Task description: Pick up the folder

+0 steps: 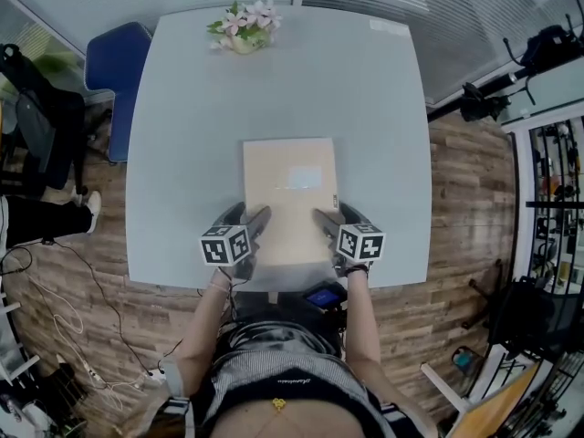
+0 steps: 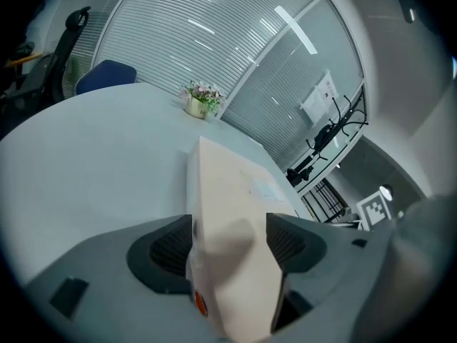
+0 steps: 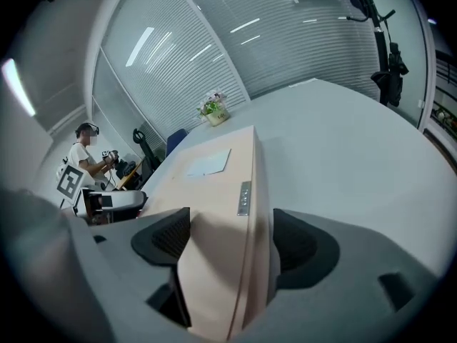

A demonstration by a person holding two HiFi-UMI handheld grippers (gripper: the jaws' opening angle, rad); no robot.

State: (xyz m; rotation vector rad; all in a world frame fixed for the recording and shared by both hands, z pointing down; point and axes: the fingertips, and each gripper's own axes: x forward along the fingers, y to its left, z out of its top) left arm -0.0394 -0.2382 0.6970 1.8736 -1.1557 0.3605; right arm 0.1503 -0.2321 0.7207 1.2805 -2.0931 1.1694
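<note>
A beige folder (image 1: 290,190) with a white label lies on the pale grey table (image 1: 182,153), its near end close to the front edge. My left gripper (image 1: 246,217) is at the folder's near left corner and my right gripper (image 1: 337,216) at its near right corner. In the left gripper view the folder (image 2: 228,213) runs between the dark pads of the left gripper (image 2: 228,238), whose jaws are spread wide. The right gripper view shows the same: the folder's edge (image 3: 228,213), with a small metal clasp, passes between the wide-spread pads of the right gripper (image 3: 230,238).
A pot of pink flowers (image 1: 244,27) stands at the table's far edge. A blue chair (image 1: 117,57) is at the far left corner. Cables lie on the wooden floor at left. A person (image 3: 82,156) stands in the background of the right gripper view.
</note>
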